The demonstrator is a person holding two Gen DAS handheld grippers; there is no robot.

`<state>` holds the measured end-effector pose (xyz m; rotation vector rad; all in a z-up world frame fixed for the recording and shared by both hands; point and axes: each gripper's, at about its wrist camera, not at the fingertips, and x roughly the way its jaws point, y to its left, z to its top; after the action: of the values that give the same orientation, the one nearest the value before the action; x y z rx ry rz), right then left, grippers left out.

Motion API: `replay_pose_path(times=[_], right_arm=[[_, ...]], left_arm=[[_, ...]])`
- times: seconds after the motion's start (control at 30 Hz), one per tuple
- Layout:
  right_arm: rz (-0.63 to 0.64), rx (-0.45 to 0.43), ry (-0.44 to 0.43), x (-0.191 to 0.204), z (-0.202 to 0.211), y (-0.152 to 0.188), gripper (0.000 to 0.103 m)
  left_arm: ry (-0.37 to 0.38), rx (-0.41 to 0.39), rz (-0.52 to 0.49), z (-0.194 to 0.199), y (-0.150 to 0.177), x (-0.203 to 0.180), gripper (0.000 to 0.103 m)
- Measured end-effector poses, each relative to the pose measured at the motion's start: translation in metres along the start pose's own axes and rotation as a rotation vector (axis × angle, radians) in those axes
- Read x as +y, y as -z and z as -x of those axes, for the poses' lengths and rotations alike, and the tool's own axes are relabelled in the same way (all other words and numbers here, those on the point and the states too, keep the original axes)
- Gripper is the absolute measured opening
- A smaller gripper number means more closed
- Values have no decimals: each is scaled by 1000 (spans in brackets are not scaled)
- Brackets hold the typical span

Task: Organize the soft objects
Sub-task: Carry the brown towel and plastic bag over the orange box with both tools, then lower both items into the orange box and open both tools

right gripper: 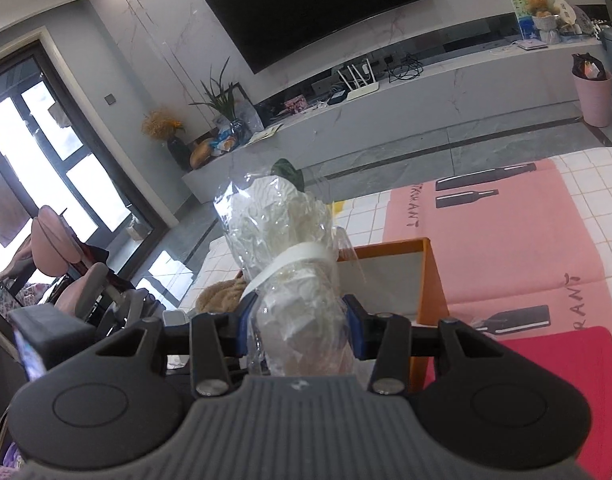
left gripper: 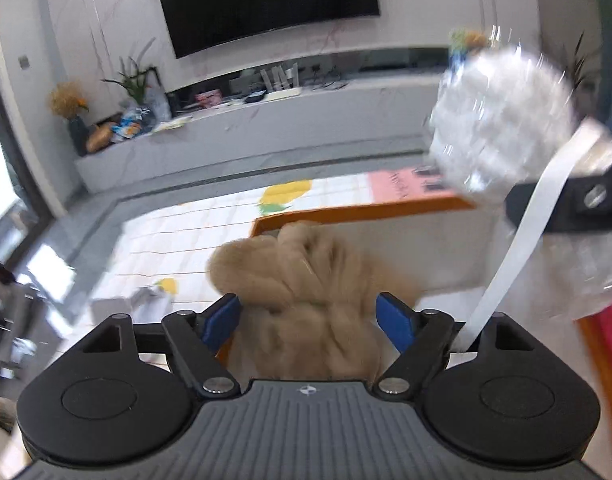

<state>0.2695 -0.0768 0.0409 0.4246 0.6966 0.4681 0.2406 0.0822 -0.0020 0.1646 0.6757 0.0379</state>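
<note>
Tan plush (left gripper: 306,292) btwn wide left gripper (left gripper: 314,316) pads; right-wrist-only: pink bin (right gripper: 593,96)

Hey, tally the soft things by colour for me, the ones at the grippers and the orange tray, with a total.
Tan plush toy, at the tray's near corner, between the open left fingers: 1
White bundle in clear plastic wrap, held by the right gripper: 1
Total: 2
</note>
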Motion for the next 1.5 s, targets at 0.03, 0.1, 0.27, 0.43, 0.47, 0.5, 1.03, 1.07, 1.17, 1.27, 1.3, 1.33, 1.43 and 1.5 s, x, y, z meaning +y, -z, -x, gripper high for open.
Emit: replay_pose_path(times=[0.03, 0.1, 0.27, 0.43, 0.47, 0.5, 1.03, 1.07, 1.17, 1.27, 1.3, 1.33, 1.43, 1.5], right_arm=[[-2, 2, 4, -1, 2, 1, 45], [-5, 3, 9, -2, 5, 3, 45], [-14, 2, -9, 1, 12, 3, 45], [-69, -24, -131, 10, 20, -9, 45], [-72, -34, -147, 14, 22, -12, 46], [-66, -38, -152, 19, 23, -15, 46], [433, 263, 358, 83, -83, 13, 47], [433, 281, 391, 79, -92, 15, 46], [371, 328, 451, 63, -115, 15, 46], [413, 349, 533, 52, -135, 19, 46], [415, 363, 552, 47, -141, 20, 46], [411, 368, 569, 43, -145, 20, 47], [478, 360, 604, 43, -153, 22, 47], [506, 382, 620, 45, -156, 24, 48]], left_arm=[[26, -6, 1, 4, 1, 3, 93], [28, -9, -6, 12, 2, 7, 93], [39, 46, 103, 28, 7, 30, 93], [34, -52, 187, 57, 20, 55, 90], [42, -77, 211, 61, 22, 59, 90], [38, -100, 244, 64, 26, 64, 90], [152, -3, 322, 37, 48, 99, 90], [135, 7, 327, 36, 49, 99, 89], [174, 14, 329, 34, 49, 101, 89], [111, 14, 328, 33, 49, 98, 89], [95, 14, 311, 33, 49, 96, 89], [95, 14, 288, 32, 49, 94, 89], [111, 31, 262, 28, 50, 93, 89], [109, 43, 274, 24, 50, 95, 89]])
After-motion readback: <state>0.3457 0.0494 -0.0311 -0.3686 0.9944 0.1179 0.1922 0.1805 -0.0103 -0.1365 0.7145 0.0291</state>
